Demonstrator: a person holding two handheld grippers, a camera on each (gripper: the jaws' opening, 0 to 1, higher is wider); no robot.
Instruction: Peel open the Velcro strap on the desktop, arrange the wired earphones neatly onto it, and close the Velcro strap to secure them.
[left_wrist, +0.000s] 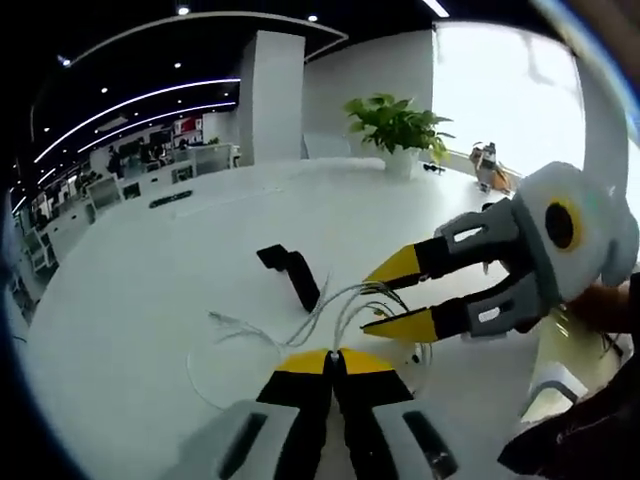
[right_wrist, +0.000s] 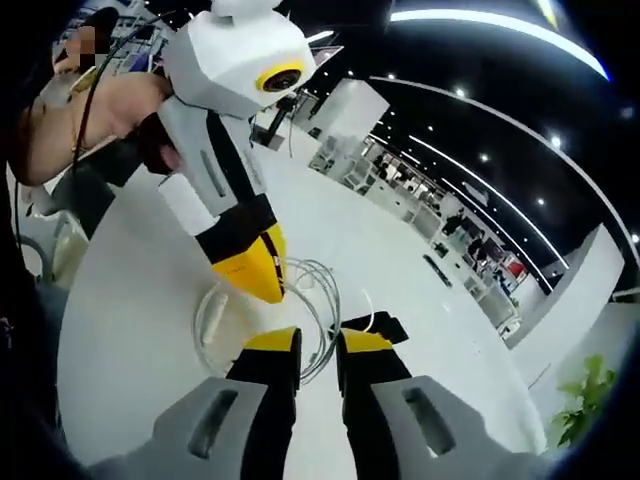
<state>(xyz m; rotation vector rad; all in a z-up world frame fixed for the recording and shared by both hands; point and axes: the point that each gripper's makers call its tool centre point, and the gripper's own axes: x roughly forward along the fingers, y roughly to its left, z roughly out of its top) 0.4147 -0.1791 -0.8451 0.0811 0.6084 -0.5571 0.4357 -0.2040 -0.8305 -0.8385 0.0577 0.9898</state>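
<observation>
White tabletop (left_wrist: 150, 300) ran broad and bare toward the far office desks, with plenty of free surface to the left of the work and a potted plant (left_wrist: 398, 128) standing well back near the far edge. On it lay the black Velcro strap (left_wrist: 291, 272), bent and partly raised, with the wired earphones (left_wrist: 335, 305) in loose white loops just beside it and trailing thin leads across the table toward the near side. The left gripper (left_wrist: 335, 357) hung low over the cable, its yellow-tipped jaws pressed together with nothing visibly between them. The right gripper (left_wrist: 392, 296) reached in from the right, jaws parted, both tips at the coil; whether they actually pinched the wire could not be made out. In the right gripper view, the earphone loops (right_wrist: 305, 310) lay between the two tools, the strap (right_wrist: 385, 325) just beyond the right gripper's (right_wrist: 318, 342) own slightly parted jaws.
</observation>
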